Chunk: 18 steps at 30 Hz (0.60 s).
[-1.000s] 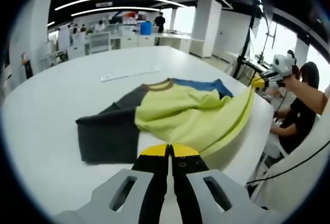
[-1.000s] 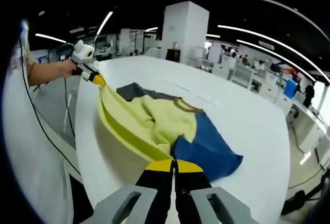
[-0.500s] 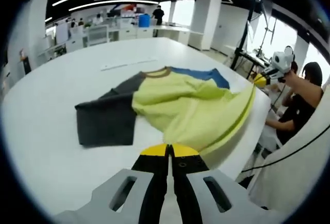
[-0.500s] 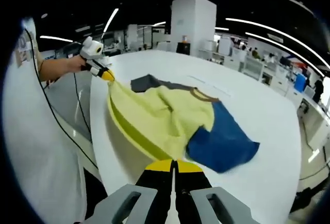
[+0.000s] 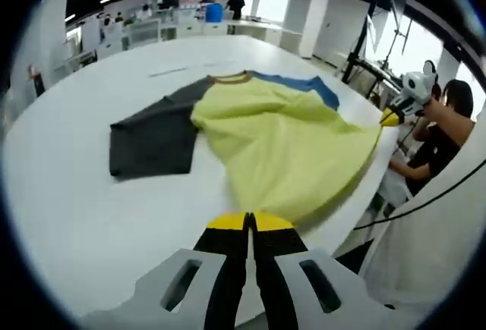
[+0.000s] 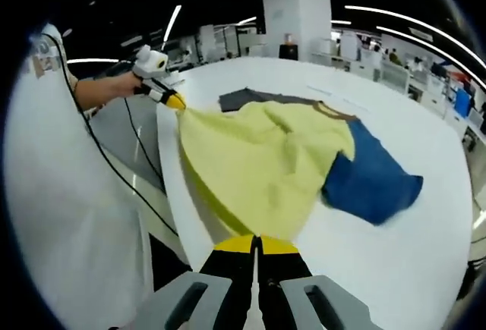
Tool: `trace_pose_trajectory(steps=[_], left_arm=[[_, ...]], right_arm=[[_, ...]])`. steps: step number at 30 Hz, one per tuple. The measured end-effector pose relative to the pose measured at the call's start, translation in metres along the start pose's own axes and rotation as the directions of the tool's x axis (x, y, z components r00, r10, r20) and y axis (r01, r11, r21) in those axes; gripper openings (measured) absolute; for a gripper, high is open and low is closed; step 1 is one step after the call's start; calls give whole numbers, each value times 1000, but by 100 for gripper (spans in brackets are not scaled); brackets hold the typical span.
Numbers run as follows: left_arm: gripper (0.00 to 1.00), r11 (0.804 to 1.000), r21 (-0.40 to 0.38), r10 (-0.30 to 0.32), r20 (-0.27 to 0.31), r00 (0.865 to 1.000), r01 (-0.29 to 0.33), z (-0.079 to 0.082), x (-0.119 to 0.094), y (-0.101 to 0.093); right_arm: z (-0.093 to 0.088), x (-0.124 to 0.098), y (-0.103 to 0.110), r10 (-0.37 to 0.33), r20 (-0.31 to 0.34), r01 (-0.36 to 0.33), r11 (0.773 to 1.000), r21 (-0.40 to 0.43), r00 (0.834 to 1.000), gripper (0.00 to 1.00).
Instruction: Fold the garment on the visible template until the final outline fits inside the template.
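Note:
A T-shirt with a yellow body (image 5: 281, 140), dark grey sleeve (image 5: 148, 144), blue sleeve (image 5: 304, 86) and brown collar (image 5: 231, 78) lies spread on the white table (image 5: 68, 193). My left gripper (image 5: 249, 221) is shut on the yellow hem at one corner. My right gripper (image 5: 391, 116), held in a hand, is shut on the other hem corner past the table's edge. In the right gripper view the right gripper (image 6: 255, 244) clamps the hem, the left gripper (image 6: 175, 102) holds the far corner, and the yellow body (image 6: 258, 155) stretches between them, with the blue sleeve (image 6: 372, 182) to the right.
A seated person in a dark top (image 5: 444, 140) is beyond the table's right edge (image 5: 364, 193). A black cable (image 6: 129, 163) hangs by the edge. A thin white strip (image 5: 190, 70) lies on the far tabletop. Desks and pillars stand behind.
The yellow body, bunched and lifted before, is now pulled out flat and taut between both grippers. The hem has come toward the table's edge, and both sleeves have slid with it.

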<state>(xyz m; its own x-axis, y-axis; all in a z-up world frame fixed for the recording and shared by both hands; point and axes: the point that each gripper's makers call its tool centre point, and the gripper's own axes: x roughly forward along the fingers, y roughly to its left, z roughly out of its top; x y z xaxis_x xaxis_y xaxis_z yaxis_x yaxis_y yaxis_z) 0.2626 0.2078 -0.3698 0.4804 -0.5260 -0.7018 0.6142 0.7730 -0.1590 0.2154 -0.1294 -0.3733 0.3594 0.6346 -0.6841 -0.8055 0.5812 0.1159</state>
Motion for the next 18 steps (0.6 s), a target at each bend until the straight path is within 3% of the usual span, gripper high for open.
trace_pose_trajectory(steps=[6,18], left_arm=[[0,1000,-23,-14,-39,999,13,-19,2,-3],[0,999,-48,-29,-97,995,25,-42,1,-7]], right_arm=[[-18,6,11,39,-62,-39,999,9,997,0],[-32,13,26,79,-138,-80,997,0,987,0]])
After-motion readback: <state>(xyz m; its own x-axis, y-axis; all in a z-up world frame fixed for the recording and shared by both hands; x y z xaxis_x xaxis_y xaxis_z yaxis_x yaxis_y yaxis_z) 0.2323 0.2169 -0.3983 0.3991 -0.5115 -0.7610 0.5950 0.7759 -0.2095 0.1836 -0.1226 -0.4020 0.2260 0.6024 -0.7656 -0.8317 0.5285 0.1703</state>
